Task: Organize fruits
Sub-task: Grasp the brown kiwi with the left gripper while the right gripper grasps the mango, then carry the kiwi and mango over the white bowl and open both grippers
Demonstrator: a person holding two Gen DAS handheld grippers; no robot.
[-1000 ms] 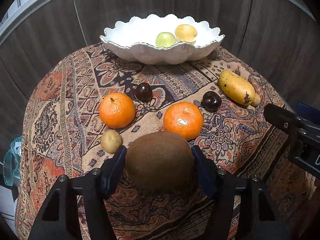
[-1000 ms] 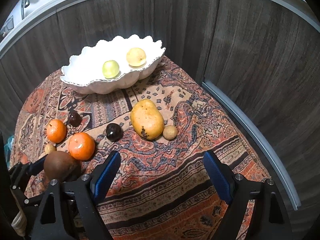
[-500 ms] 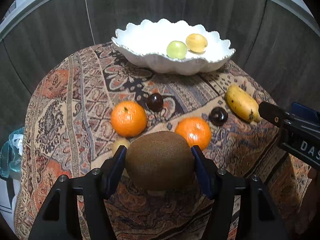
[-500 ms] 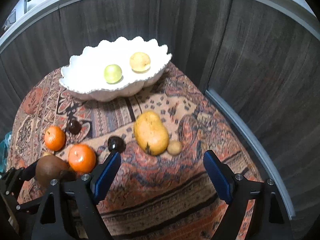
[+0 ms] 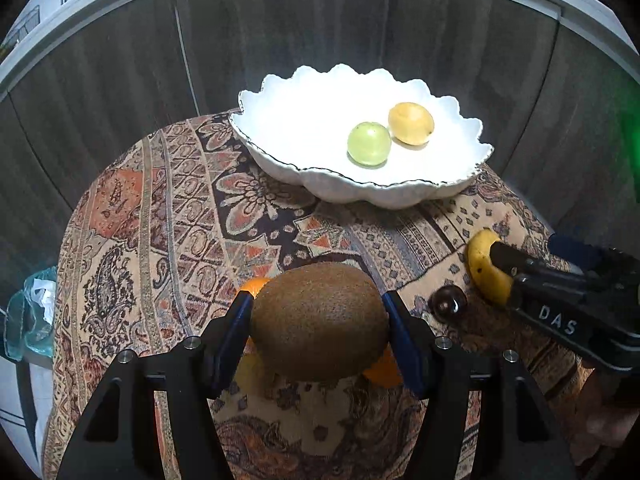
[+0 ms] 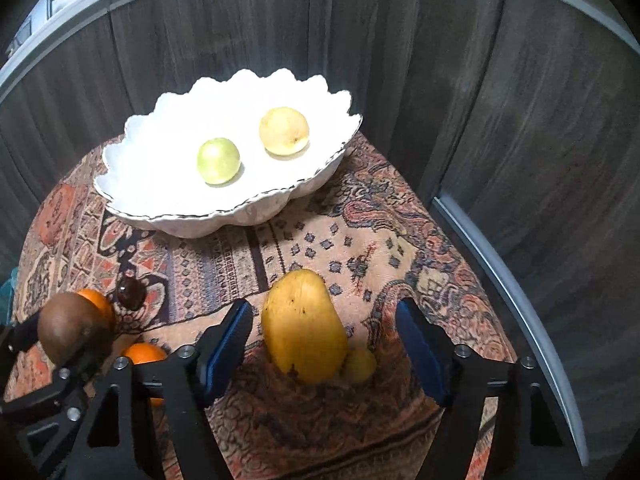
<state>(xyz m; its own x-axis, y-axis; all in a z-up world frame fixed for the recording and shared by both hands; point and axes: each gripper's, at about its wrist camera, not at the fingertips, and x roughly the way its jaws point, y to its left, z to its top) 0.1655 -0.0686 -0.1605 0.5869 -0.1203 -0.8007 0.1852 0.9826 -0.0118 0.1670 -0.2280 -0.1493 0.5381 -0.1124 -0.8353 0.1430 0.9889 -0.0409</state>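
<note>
Left gripper (image 5: pixel 320 320): we see its blue pads clamped on either side of the kiwi (image 5: pixel 320 322), which is held above the patterned cloth (image 5: pixel 160 240).
Kiwi from the right wrist view: brown and rounded at the far left (image 6: pixel 70 326), raised in front of one orange (image 6: pixel 96 302).
Right gripper (image 6: pixel 324 340): its jaws have just been closing, yet we still see them apart, with the large yellow fruit (image 6: pixel 304 324) between them and neither pad pressing on it (a gap shows on each side).
Small yellow fruit (image 6: pixel 360 366): touching the large one at its lower right, also between the pads.
Bowl (image 5: pixel 280 120): white with a scalloped rim, at the far side of the cloth, before dark wood panels (image 5: pixel 280 32).
In the bowl: a green round fruit (image 5: pixel 369 143) and a yellow round fruit (image 5: pixel 411 123), just beside each other.
Oranges: one (image 6: pixel 96 302) near the kiwi, another (image 6: pixel 142 354) behind the right gripper's left finger.
Dark fruit (image 5: pixel 448 304): a glossy one on the cloth, between the kiwi and the right gripper in the left wrist view; another (image 6: pixel 130 294) lies beside the orange.
Left edge: a crumpled clear bag (image 5: pixel 28 320), off the cloth.
</note>
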